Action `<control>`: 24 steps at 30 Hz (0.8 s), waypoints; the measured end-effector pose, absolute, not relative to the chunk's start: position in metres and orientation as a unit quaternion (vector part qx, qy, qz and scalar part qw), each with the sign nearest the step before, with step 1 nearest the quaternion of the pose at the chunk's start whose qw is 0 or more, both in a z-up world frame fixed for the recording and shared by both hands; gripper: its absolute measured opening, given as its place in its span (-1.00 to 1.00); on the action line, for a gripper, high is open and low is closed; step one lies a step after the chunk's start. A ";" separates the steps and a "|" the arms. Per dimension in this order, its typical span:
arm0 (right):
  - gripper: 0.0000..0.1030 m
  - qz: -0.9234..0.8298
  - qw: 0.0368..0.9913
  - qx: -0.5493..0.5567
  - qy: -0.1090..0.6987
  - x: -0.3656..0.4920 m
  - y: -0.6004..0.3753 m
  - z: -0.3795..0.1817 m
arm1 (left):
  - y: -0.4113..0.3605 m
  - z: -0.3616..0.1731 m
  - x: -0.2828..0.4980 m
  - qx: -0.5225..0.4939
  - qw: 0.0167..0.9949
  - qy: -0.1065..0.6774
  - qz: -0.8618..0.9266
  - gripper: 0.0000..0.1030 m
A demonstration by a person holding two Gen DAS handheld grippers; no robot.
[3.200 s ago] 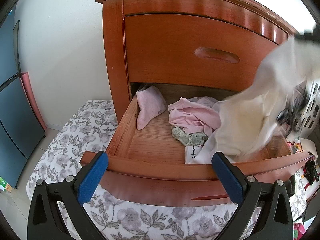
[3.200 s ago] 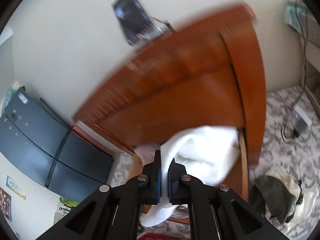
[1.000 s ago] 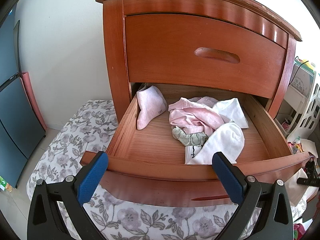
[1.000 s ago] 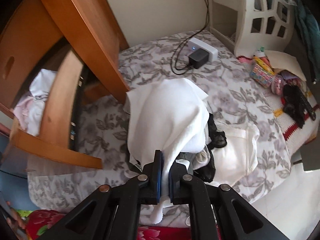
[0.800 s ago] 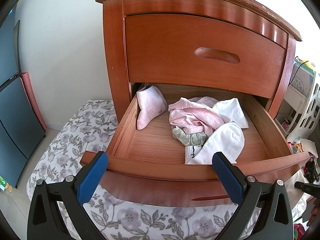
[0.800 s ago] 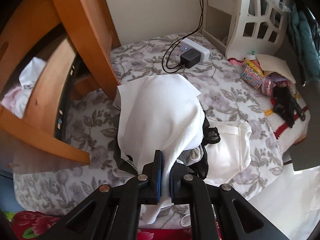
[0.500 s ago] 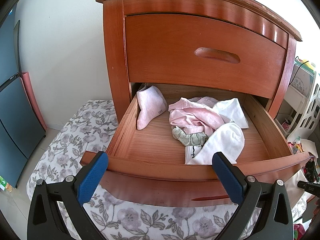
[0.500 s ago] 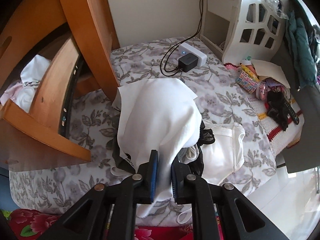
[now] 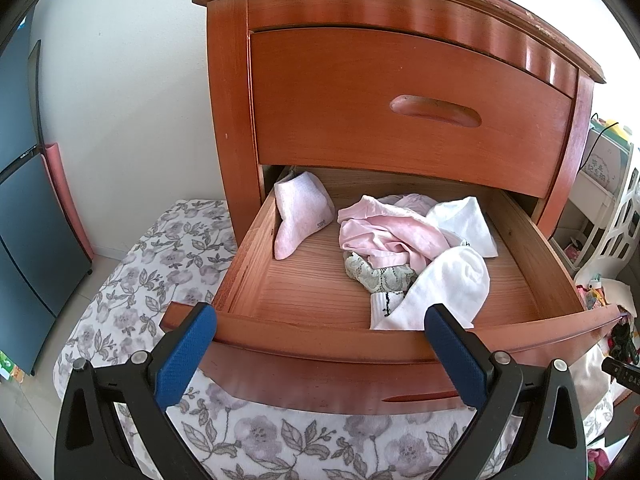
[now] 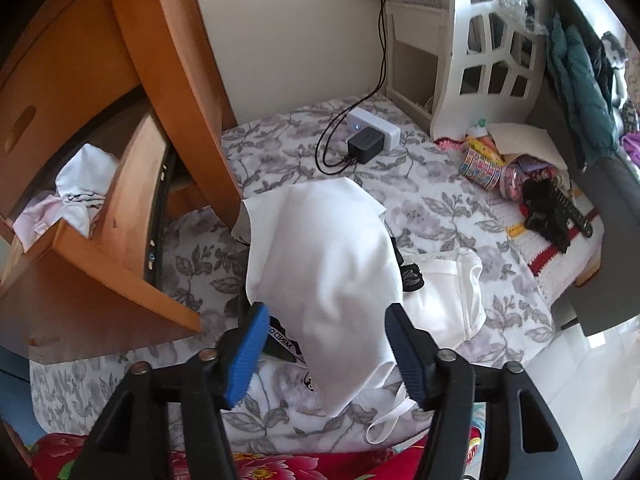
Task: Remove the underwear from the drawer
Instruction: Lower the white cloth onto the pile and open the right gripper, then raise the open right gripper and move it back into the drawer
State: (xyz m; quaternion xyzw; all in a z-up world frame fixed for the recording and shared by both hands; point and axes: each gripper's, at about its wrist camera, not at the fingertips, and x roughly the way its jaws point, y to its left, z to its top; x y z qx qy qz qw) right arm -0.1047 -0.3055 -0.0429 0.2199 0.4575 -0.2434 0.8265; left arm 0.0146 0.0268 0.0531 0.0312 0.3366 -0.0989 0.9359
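Observation:
The wooden nightstand's lower drawer (image 9: 392,344) stands pulled out. Inside lie a pink sock (image 9: 298,216), a pink garment (image 9: 390,234), a lace piece (image 9: 376,276) and white garments (image 9: 448,284). My left gripper (image 9: 320,354) is open in front of the drawer's front panel, holding nothing. In the right wrist view a white underwear piece (image 10: 324,264) lies draped on a pile of white and black clothes (image 10: 444,292) on the floral bedding. My right gripper (image 10: 324,352) is open, its blue pads either side of the white piece's near end. The drawer (image 10: 120,216) is at the left.
Floral bedding (image 10: 432,208) spreads around the nightstand. A power strip with a black charger (image 10: 370,136) lies by the wall. A white lattice shelf (image 10: 492,52), toys and a black remote (image 10: 556,204) sit at the right. A dark cabinet (image 9: 24,216) stands far left.
My right gripper carried the white underwear from the drawer down onto the clothes pile, then opened and let it go. The left gripper has stayed still and open.

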 end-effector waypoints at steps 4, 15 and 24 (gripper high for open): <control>0.56 -0.246 0.836 0.209 0.444 -0.108 -0.300 -0.036 | 0.027 0.053 0.015 0.031 0.936 0.337 -0.098 1.00; 1.00 -0.252 0.844 0.226 0.417 -0.119 -0.302 -0.031 | 0.027 0.053 0.015 0.032 0.936 0.336 -0.099 1.00; 1.00 -0.260 0.847 0.214 0.412 -0.120 -0.299 -0.028 | 0.027 0.053 0.015 0.031 0.936 0.337 -0.099 1.00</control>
